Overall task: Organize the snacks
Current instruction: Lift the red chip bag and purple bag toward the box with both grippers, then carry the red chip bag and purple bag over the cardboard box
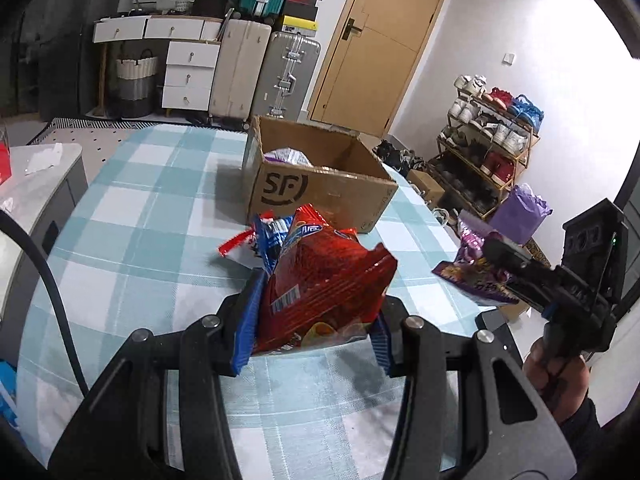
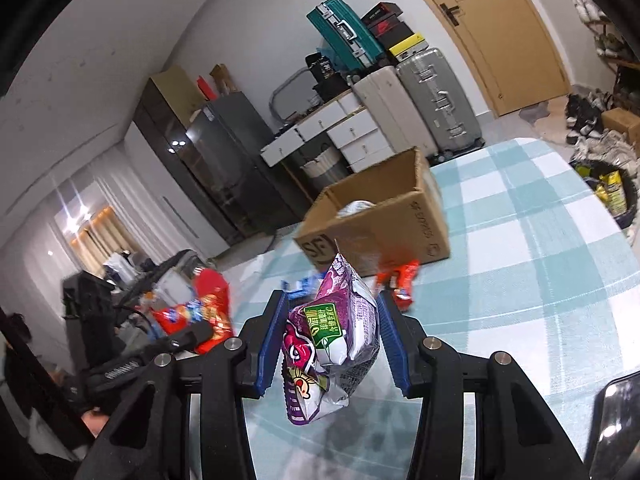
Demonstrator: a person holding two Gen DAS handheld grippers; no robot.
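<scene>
Gripping a red chip bag (image 1: 320, 280), the left gripper (image 1: 316, 332) filled the lower centre of the left wrist view, its blue-padded jaws pressed against both sides of the bag, which stood lifted above the blue-and-white checked tablecloth (image 1: 140, 220). Just behind the bag, near the middle of the frame, a blue snack packet (image 1: 272, 236) and a red-and-white wrapper (image 1: 236, 244) lay on the cloth. Beyond them, in the upper centre, sat an open cardboard box (image 1: 320, 184) printed with "SF", with a purple-and-white packet (image 1: 288, 157) showing inside near its left wall.

At the right edge of that view the right gripper (image 1: 492, 256) held a purple snack bag (image 1: 472, 268) out over the table's right side, a hand (image 1: 556, 368) wrapped round its handle below.

In the right wrist view, the right gripper (image 2: 332, 336) occupied the lower centre, its blue pads closed on the purple snack bag (image 2: 332, 340), which hung crumpled between them with a green label facing up. The cardboard box (image 2: 376, 224) lay ahead in the middle of the frame, tilted by the lens, and a small red packet (image 2: 404, 284) rested on the cloth just in front of it, right of the bag. At the left of the frame the left gripper (image 2: 192, 332) appeared blurred, carrying the red chip bag (image 2: 200, 312).

Suitcases (image 1: 264, 68) and a wooden door (image 1: 380, 40) stood along the far wall in the upper part of the left wrist view.
</scene>
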